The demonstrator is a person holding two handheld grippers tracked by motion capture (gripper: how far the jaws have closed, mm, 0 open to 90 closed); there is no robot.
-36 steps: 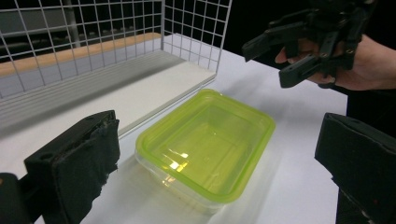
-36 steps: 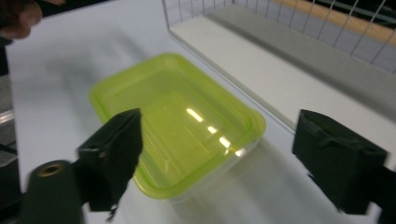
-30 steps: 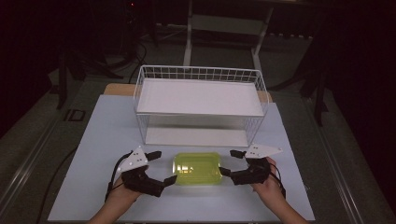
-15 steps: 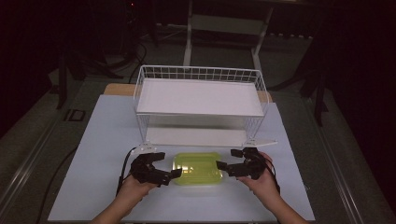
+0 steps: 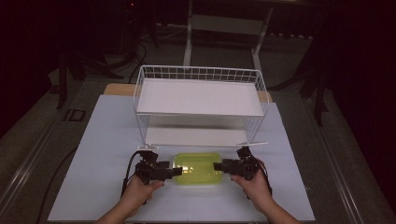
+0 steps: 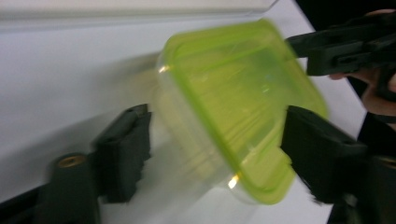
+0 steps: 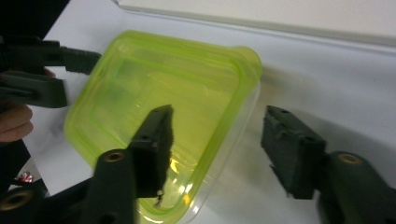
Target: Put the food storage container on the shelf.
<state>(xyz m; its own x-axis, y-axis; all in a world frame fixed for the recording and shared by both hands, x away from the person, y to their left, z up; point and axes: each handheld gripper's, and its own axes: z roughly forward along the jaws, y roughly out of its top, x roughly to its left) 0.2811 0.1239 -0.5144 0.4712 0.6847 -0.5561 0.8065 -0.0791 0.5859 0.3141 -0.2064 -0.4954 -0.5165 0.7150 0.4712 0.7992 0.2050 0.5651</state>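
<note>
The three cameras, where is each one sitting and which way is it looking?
High view: above the person's side, looking forward and down at the white table, the white wire shelf rack, both hands.
Left gripper view: rides the left tool, looking along its black jaws at the clear plastic box with a lime-green lid.
Right gripper view: rides the right tool, facing that box's other end.
Shared: both gripper views show the box and the other tool beyond.

Glossy translucent plastic container (image 7: 163, 107); white wire rack (image 5: 201, 100); matt table (image 5: 93, 154).
</note>
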